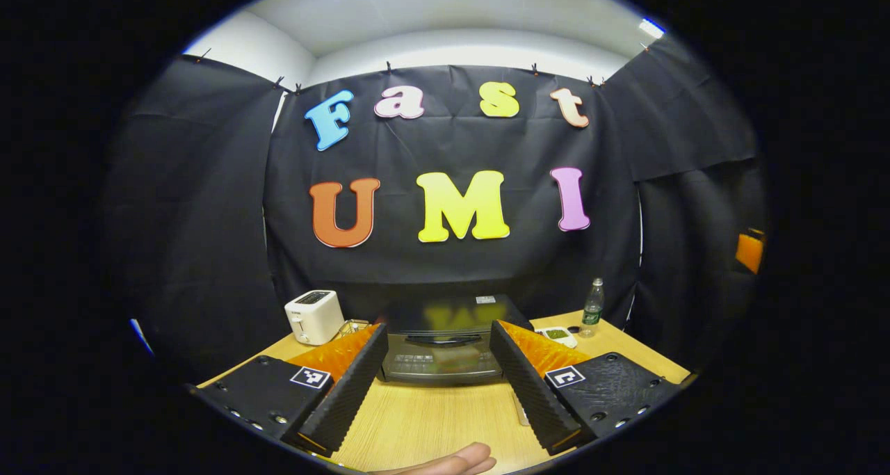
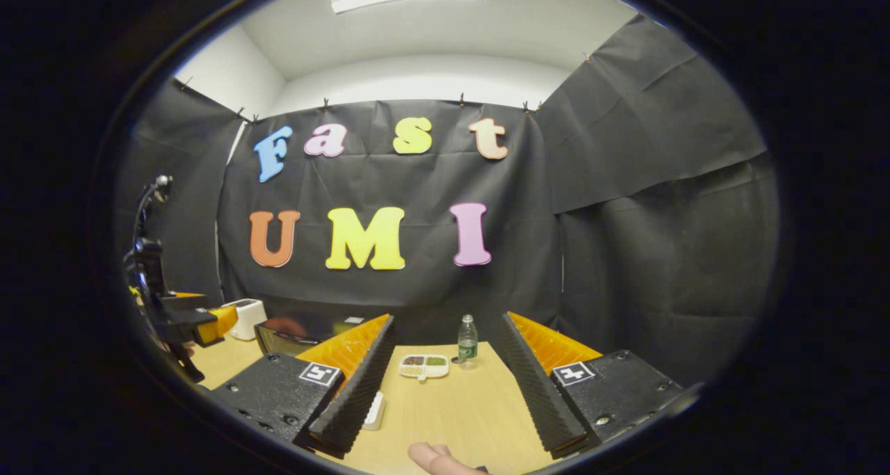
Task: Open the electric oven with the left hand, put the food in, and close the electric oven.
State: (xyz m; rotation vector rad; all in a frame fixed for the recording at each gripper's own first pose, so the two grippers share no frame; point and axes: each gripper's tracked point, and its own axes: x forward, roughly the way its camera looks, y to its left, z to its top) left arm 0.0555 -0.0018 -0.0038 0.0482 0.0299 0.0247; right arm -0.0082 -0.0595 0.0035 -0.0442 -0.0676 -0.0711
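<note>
Oven door shut, the electric oven (image 1: 443, 339) sat at 12 o'clock from the left gripper (image 1: 438, 377), framed between its two spread fingers and well apart from their tips. That gripper was held level above the wooden table (image 1: 431, 426), pointing straight at the oven, jaws wide and empty; a fingertip of the person's hand (image 1: 452, 461) showed at 6 o'clock, at the bottom edge of the left gripper view. A dark handle ran across the oven's glass front. Outward from there, a white toaster (image 1: 314, 316) stood at 10 o'clock beside the oven, with a small wire rack (image 1: 353, 327) between the two. At 2 o'clock lay a white divided food tray (image 1: 557, 334), and just beyond it an upright plastic bottle (image 1: 592, 308) with a green label.

In the right gripper view, the right gripper (image 2: 445, 384) was likewise level over the table, its fingers wide apart and holding nothing, with fingertips of a hand (image 2: 434, 457) at 6 o'clock. Straight ahead at 12 o'clock, between its fingers, lay the food tray (image 2: 423, 366) with the bottle (image 2: 468, 339) touching or just beside its right end. A small white object (image 2: 376, 411) lay on the table against the inner side of the left-hand finger. At 10 o'clock the oven (image 2: 292, 332) stood partly behind that finger, the toaster (image 2: 243, 318) past it, and the left gripper (image 2: 198, 325) hung at 9 o'clock.
</note>
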